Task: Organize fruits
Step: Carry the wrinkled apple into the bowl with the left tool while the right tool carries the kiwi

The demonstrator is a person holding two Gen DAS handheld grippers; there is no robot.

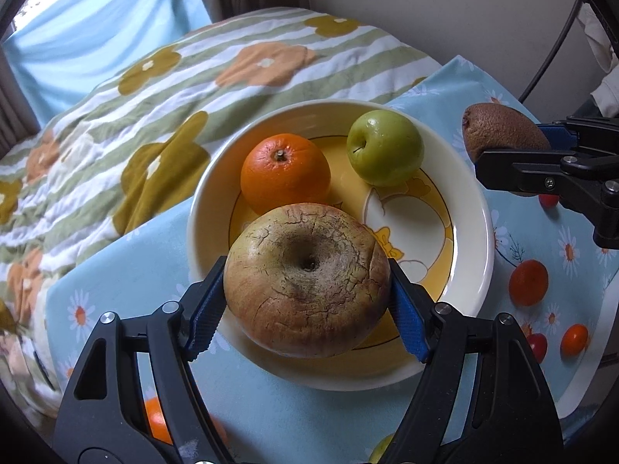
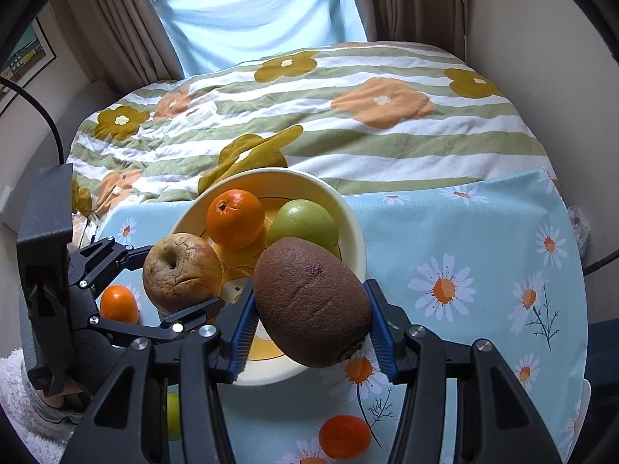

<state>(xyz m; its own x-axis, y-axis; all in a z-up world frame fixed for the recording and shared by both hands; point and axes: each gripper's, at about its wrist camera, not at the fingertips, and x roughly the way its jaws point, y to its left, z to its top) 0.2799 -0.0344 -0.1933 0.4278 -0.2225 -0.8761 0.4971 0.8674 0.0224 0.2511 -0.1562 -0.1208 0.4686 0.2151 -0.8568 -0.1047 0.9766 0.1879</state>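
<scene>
A cream and yellow bowl (image 1: 479,239) stands on a blue daisy cloth and holds an orange (image 1: 285,172) and a green apple (image 1: 385,147). My left gripper (image 1: 305,301) is shut on a wrinkled reddish apple (image 1: 305,282), held over the bowl's near side. My right gripper (image 2: 311,323) is shut on a brown kiwi (image 2: 311,305), held above the bowl's near right rim (image 2: 358,239). In the right wrist view the orange (image 2: 235,218), the green apple (image 2: 301,220) and the wrinkled apple (image 2: 182,270) also show. The kiwi also shows in the left wrist view (image 1: 503,131).
Loose fruit lies on the cloth around the bowl: a small orange (image 2: 118,303) at its left, another (image 2: 344,437) in front, and a green fruit (image 2: 174,417) partly hidden under the gripper. A striped flowered blanket (image 2: 348,127) covers the bed behind.
</scene>
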